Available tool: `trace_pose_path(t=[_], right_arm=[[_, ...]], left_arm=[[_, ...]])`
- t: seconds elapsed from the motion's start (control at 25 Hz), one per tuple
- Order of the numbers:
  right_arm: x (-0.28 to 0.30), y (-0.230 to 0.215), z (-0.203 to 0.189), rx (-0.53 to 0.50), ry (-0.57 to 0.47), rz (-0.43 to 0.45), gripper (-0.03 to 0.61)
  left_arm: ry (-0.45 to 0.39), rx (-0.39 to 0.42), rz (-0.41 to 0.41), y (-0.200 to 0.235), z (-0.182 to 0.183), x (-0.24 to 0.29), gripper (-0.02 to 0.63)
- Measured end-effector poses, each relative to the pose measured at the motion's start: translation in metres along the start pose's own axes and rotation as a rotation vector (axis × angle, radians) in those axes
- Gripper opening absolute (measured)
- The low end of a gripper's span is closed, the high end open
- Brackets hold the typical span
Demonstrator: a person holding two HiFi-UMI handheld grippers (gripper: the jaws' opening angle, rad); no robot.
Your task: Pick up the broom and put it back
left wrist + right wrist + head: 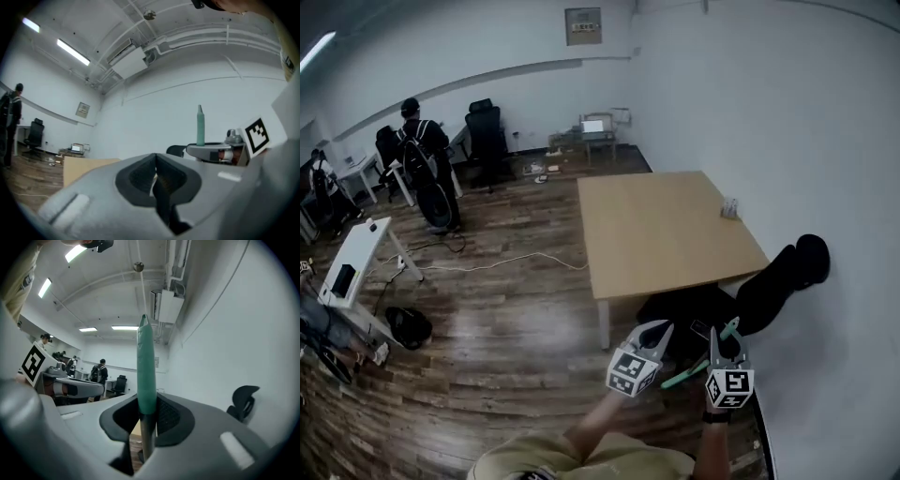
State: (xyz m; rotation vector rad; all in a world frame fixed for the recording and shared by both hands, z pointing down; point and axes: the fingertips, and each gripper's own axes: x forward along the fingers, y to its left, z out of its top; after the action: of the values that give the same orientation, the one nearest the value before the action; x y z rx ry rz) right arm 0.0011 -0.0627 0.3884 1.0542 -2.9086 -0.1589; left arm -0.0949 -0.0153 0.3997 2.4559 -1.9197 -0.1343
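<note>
The floor (506, 319) and white wall (825, 141) framed a table (666, 230), with a black chair (769, 286) tipped against the wall beside it. The broom (145, 366) was in the right gripper (146, 401), near the chair: the jaws were closed on its shaft just below the green cap, which stood up between them. Its head was out of view. The left gripper (155, 161) was closed on nothing, just beside the right. To carry it back well, the clamp should probably stay firm and the shaft upright, clear of table and chair, with the left gripper free to steady it.
</note>
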Motion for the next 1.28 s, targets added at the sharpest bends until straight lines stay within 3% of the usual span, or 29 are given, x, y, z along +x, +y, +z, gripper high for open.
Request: trace_pose_path(t=[0.24, 0.48, 0.68, 1.0, 1.12, 1.28], right_arm=[[0.096, 0.158, -0.004, 0.047, -0.010, 0.318, 0.061], [0.149, 0.303, -0.007, 0.083, 0.003, 0.631, 0.061], [0.187, 0.400, -0.002, 0.093, -0.003, 0.892, 0.061], [0.242, 0.504, 0.014, 0.153, -0.007, 1.257, 0.061], [0.265, 0.524, 0.032, 0.167, -0.031, 1.348, 0.060], [0.297, 0.523, 0.042, 0.146, -0.075, 1.407, 0.058]], left_arm=[[-0.033, -0.013, 0.294, 0.121, -0.008, -0.131, 0.002], [-0.047, -0.051, 0.564, 0.200, -0.024, -0.236, 0.002], [-0.064, -0.055, 0.780, 0.260, -0.027, -0.293, 0.002], [-0.087, -0.030, 1.092, 0.349, -0.008, -0.346, 0.002], [-0.093, -0.009, 1.176, 0.375, 0.009, -0.347, 0.002], [-0.114, 0.005, 1.221, 0.406, 0.018, -0.324, 0.002]])
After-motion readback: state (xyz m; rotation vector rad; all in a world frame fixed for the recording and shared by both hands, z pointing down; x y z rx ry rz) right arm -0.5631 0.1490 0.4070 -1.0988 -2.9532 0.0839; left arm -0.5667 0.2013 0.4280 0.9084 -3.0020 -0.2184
